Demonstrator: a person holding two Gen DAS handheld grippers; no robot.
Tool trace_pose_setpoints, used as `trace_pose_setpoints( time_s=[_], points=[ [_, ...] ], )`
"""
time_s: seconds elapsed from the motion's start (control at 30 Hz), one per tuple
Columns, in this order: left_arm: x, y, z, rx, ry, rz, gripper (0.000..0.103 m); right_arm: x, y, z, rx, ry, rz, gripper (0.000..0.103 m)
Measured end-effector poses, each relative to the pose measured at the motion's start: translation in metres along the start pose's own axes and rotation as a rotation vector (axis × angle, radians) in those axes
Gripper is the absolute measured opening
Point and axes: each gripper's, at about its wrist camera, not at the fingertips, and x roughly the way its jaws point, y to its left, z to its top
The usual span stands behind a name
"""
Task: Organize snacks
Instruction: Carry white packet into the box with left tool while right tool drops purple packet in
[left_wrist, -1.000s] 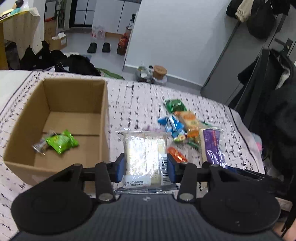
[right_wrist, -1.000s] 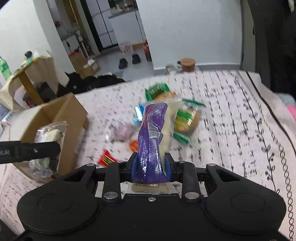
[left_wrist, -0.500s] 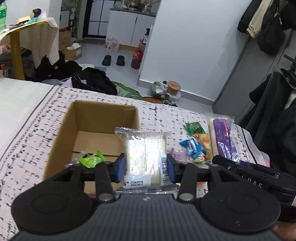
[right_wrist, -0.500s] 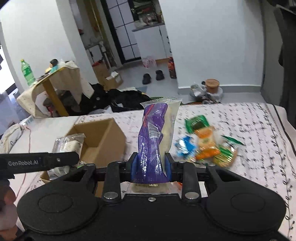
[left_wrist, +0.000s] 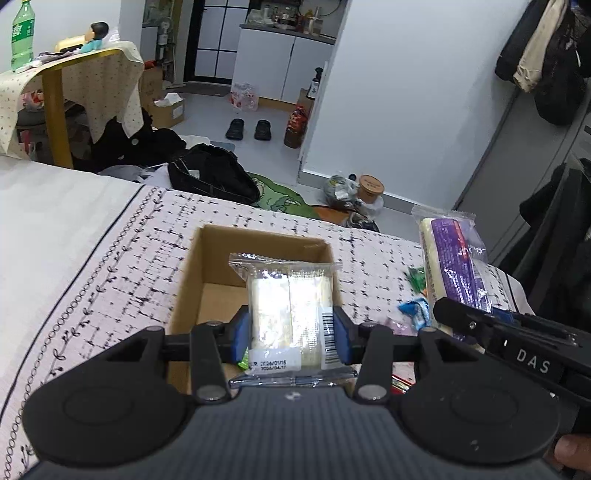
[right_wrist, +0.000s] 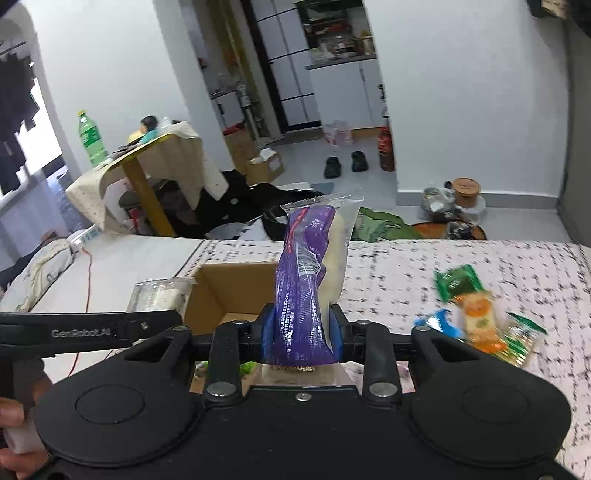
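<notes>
Left gripper (left_wrist: 291, 334) is clamped on the pale clear-wrapped packet (left_wrist: 290, 314), right gripper (right_wrist: 301, 338) on the purple packet (right_wrist: 304, 280), both raised near the cardboard box (left_wrist: 192, 280). Risk, as judged: glossy wrappers may slip, or drop outside its walls if released off-centre. Box holds a green snack (left_wrist: 243, 363); other snacks (right_wrist: 480, 325) lie beyond on the cloth.

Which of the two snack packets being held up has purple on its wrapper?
The purple-printed packet, clamped in the right gripper. The clear packet in the left gripper shows only pale contents and a white label.
</notes>
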Motion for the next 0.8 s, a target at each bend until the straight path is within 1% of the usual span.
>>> trace_pose_setpoints(
  time_s=[0.1,0.2,0.33,0.5,0.6,0.67,0.73,0.77,0.8],
  points=[
    [0.002,0.011,0.003,-0.012,-0.002,0.016,0.044,0.011,0.013,0.005,-0.042,0.007,0.014,0.029],
    [0.006,0.02,0.006,-0.025,0.004,0.028,0.044,0.024,0.02,0.005,-0.048,0.022,0.033,0.029],
    [0.013,0.028,0.006,-0.028,0.025,0.045,0.044,0.035,0.026,0.003,-0.034,0.05,0.073,0.029],
    [0.02,0.038,-0.001,-0.05,0.06,0.07,0.045,0.042,0.034,-0.005,-0.035,0.079,0.096,0.03],
    [0.018,0.04,-0.004,-0.069,0.055,0.09,0.048,0.045,0.036,-0.008,-0.026,0.094,0.106,0.03],
    [0.015,0.04,-0.004,-0.075,0.051,0.085,0.048,0.048,0.037,-0.01,-0.019,0.104,0.105,0.03],
    [0.01,0.04,-0.003,-0.085,0.041,0.08,0.052,0.05,0.039,-0.011,-0.029,0.116,0.123,0.035],
    [0.008,0.039,-0.002,-0.092,0.033,0.084,0.054,0.049,0.042,-0.012,-0.045,0.115,0.133,0.039],
    [0.004,0.039,-0.002,-0.099,0.022,0.087,0.059,0.047,0.043,-0.012,-0.053,0.111,0.136,0.049]
  ],
)
